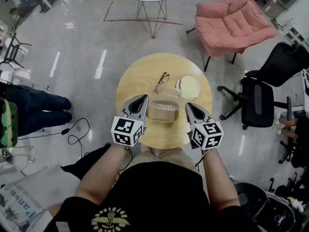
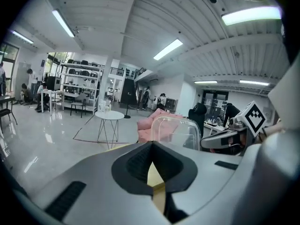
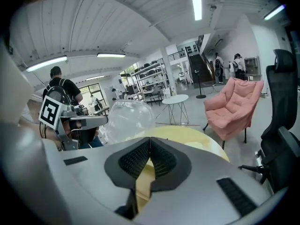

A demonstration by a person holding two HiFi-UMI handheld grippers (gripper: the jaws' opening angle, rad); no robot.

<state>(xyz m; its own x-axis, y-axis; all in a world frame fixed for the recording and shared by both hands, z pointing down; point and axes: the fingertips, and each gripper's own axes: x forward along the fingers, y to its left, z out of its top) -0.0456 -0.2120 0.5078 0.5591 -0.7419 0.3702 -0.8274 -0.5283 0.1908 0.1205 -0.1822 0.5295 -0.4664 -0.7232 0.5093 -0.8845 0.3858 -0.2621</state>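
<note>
Flanking one container (image 1: pixel 163 111), left tongs (image 1: pixel 143 97), right tongs (image 1: pixel 189 106)

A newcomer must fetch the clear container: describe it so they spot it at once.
Find the round wooden table on the grey floor. On its near half, between the left gripper and the right gripper, stands a clear box with its lid raised. Only it is rectangular; behind it lie glasses and a pale round dish.
</note>
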